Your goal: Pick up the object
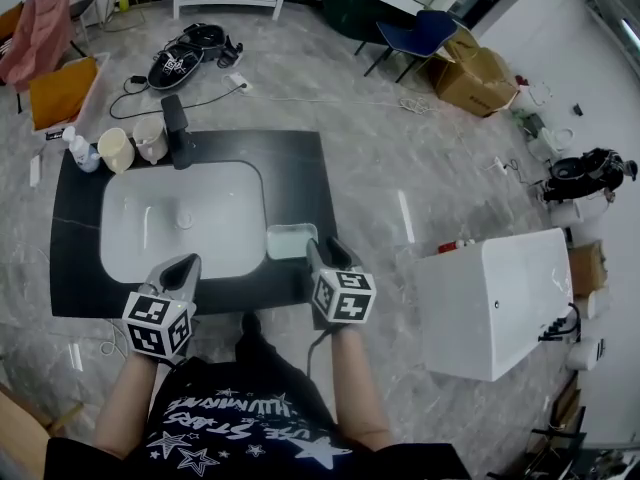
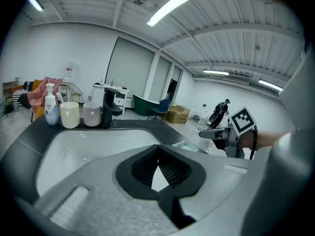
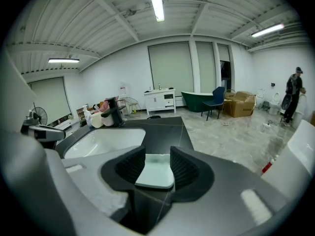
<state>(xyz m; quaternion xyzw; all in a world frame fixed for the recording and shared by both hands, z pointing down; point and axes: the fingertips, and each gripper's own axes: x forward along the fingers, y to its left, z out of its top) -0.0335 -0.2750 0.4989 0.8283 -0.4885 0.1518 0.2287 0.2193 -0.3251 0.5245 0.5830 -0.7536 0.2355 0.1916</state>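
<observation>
A pale green rectangular tray (image 1: 290,240) lies on the dark countertop (image 1: 300,168), just right of the white basin (image 1: 180,218). My right gripper (image 1: 326,249) hovers at the tray's right end, open. In the right gripper view the tray (image 3: 155,171) shows in the gap between the two dark pads, and the right gripper (image 3: 157,152) is not closed on it. My left gripper (image 1: 184,263) sits at the basin's front left edge, shut and holding nothing. Its tips meet in the left gripper view (image 2: 157,147), where the tray (image 2: 189,145) lies beyond to the right.
At the basin's back left stand a black faucet (image 1: 175,128), two cups (image 1: 115,150) (image 1: 150,138) and a soap bottle (image 1: 82,153). A white cabinet (image 1: 500,298) stands on the floor to the right. Cables and boxes lie on the floor farther off.
</observation>
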